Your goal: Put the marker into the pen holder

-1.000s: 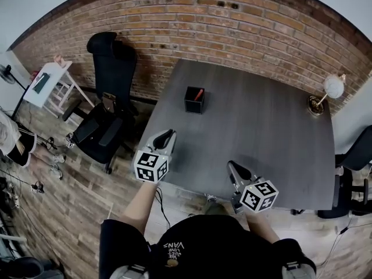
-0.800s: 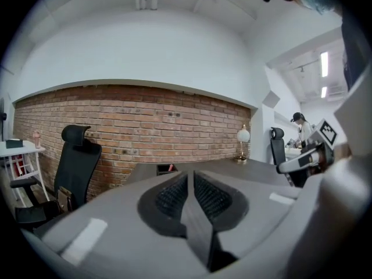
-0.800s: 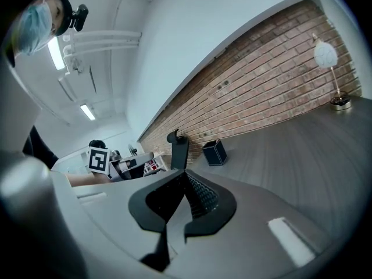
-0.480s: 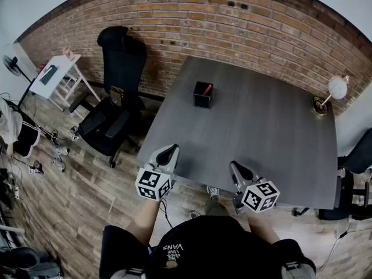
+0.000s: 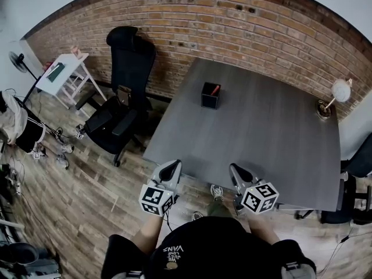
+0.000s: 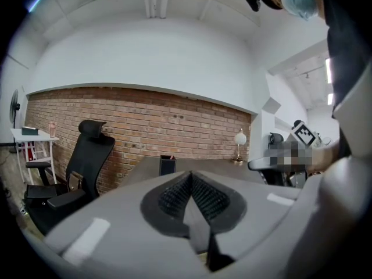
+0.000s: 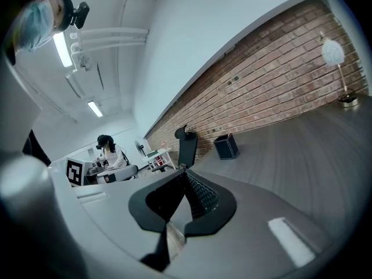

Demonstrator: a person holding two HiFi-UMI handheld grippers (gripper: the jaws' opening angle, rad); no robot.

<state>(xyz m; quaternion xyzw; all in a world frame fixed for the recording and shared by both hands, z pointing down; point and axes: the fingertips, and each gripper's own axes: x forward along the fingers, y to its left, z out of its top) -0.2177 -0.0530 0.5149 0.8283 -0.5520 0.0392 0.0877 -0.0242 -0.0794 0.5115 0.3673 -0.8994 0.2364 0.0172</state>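
Observation:
A black square pen holder (image 5: 210, 95) stands on the far left part of the grey table (image 5: 261, 138), with a red marker (image 5: 215, 89) sticking out of it. The holder also shows small in the left gripper view (image 6: 167, 165) and in the right gripper view (image 7: 225, 146). My left gripper (image 5: 172, 168) is off the table's near edge, shut with nothing in it. My right gripper (image 5: 235, 171) hovers at the near edge, also shut and empty. Both are far from the holder.
A small desk lamp (image 5: 332, 97) stands at the table's far right corner. A black office chair (image 5: 119, 92) sits left of the table by the brick wall. A white side table (image 5: 61, 74) is further left. Another dark chair (image 5: 357, 167) is at the right edge.
Both grippers have drawn back toward me, away from the pen holder; the left one is now past the table's near edge. The view has shifted so the table sits farther off.

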